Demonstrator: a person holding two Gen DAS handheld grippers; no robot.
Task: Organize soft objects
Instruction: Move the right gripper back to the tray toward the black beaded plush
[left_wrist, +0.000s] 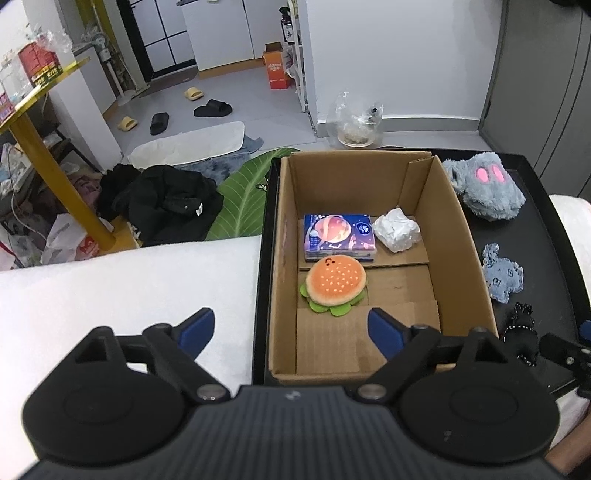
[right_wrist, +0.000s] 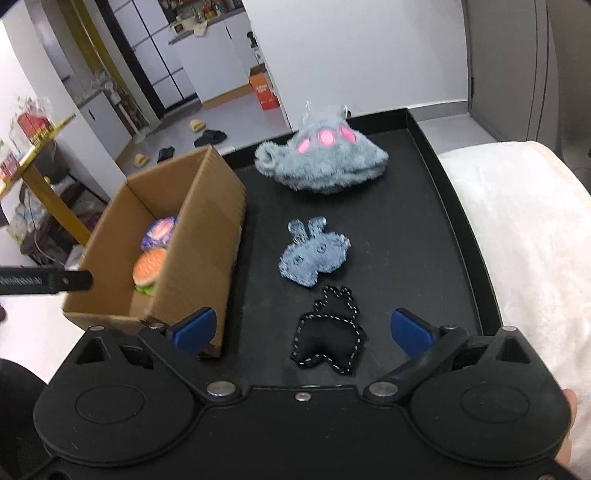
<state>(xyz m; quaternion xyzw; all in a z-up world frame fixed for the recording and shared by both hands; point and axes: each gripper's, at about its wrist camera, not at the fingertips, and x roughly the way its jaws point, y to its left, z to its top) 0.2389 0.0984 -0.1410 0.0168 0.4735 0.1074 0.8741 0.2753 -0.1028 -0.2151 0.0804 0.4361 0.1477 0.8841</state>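
Note:
An open cardboard box (left_wrist: 458, 236) (right_wrist: 207, 229) stands on a black tray (right_wrist: 424, 229). In it lie a burger plush (left_wrist: 336, 282) (right_wrist: 149, 267), a blue tissue pack (left_wrist: 338, 236) and a white crumpled wad (left_wrist: 396, 229). On the tray right of the box lie a grey furry plush with pink spots (left_wrist: 485, 184) (right_wrist: 325, 162), a small blue denim plush (left_wrist: 502, 273) (right_wrist: 314, 254) and a black plush with stitched edge (right_wrist: 328, 339). My left gripper (left_wrist: 291, 332) is open and empty above the box's near end. My right gripper (right_wrist: 304, 330) is open, its fingers on either side of the black plush, above it.
The tray rests on a white blanket (left_wrist: 129, 295) (right_wrist: 524, 236). Beyond it the floor holds black clothes (left_wrist: 162, 203), a green leaf mat (left_wrist: 251, 192), slippers (left_wrist: 212, 109), an orange carton (left_wrist: 277, 68) and a yellow-legged table (left_wrist: 48, 162) at left.

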